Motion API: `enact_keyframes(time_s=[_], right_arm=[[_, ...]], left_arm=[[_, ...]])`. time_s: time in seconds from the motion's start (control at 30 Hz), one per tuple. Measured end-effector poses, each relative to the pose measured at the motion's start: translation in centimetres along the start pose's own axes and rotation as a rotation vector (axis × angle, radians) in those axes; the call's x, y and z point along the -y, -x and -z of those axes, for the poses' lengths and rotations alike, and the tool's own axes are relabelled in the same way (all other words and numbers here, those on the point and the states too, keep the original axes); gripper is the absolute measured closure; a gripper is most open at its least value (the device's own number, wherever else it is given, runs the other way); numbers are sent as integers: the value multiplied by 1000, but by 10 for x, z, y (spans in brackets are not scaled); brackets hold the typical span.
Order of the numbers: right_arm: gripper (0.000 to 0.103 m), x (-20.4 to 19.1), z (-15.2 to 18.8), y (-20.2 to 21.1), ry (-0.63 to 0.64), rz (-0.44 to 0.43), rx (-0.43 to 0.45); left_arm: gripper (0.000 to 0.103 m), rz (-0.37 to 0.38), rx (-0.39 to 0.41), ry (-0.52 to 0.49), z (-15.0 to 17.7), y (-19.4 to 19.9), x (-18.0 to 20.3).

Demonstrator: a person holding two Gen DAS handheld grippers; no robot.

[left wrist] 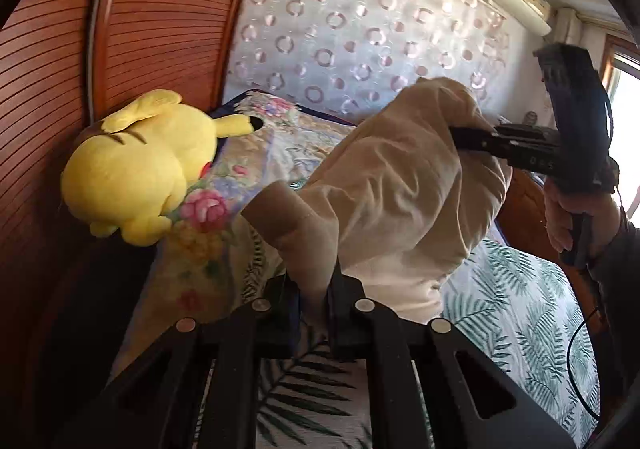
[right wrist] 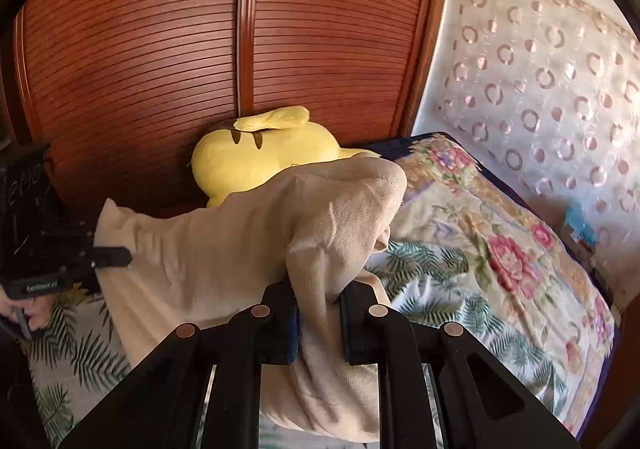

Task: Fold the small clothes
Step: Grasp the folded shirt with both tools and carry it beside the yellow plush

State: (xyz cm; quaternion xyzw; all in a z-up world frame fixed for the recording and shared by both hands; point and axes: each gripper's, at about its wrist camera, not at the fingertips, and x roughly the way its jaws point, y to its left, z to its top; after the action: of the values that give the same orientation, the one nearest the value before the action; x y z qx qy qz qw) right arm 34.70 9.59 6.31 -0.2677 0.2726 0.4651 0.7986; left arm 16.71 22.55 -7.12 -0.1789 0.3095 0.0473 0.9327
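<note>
Now, beige garment (left wrist: 400, 185) aloft over the bed (left wrist: 520, 289)!
Left hand-held gripper (left wrist: 314, 313) and right hand-held gripper (right wrist: 318, 313) each clench an edge; soft, light, droopy cloth, probably best pinched at corners.

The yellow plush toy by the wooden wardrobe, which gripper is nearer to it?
Left. The left gripper grips the beige garment on the side toward the yellow plush toy; the right gripper grips its far end, away from the toy.
</note>
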Motion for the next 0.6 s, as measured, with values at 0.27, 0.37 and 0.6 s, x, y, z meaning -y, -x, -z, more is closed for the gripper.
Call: enact_keyframes(time_s=[0.27,0.37,0.6], right_arm=[[85,21,-23,-60,-86,13,-34],[60,24,-25,-66,-168,57,-14],[60,2,12,-41,-224,59,11]], left_arm=[[92,-42,-104,36,13,-23,-26],[92,-59,-129,21,15,-27,-27],[67,-56,-102,12,15,-18,-35]])
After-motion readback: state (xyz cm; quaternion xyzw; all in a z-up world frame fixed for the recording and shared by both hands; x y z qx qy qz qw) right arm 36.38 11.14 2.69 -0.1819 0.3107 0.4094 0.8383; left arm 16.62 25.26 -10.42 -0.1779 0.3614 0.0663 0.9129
